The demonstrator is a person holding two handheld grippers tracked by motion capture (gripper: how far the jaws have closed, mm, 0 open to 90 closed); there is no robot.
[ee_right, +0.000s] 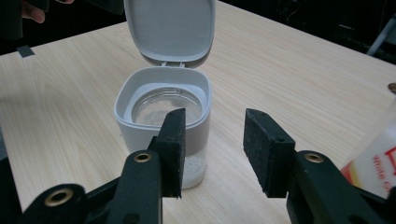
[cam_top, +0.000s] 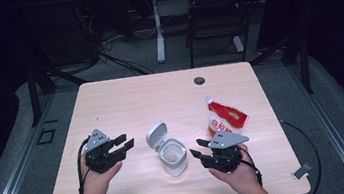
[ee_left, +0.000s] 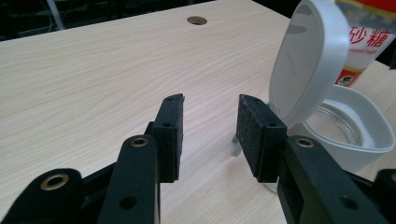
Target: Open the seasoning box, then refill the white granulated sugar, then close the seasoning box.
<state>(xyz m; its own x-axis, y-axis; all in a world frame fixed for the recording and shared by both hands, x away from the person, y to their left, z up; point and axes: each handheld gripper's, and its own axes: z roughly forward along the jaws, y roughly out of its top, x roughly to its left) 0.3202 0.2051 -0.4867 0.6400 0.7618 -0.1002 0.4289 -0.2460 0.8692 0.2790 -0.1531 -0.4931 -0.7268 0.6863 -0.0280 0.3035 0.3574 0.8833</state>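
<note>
Standing between both spread grippers, open-lidded jar (cam_top: 172,156)

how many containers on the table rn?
2. A grey-white square plastic jar with its hinged lid flipped open, mid-table between the hand-held grippers; a red-and-white sugar pouch lying past the right hand-held gripper. Nothing seems hidden.

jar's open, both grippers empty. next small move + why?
Probably swing the right gripper to the sugar bag and grip it. The jar stands with its lid flipped up and only a little white powder inside, the bag lies untouched beside that gripper, and both the right and the left gripper are open.
</note>
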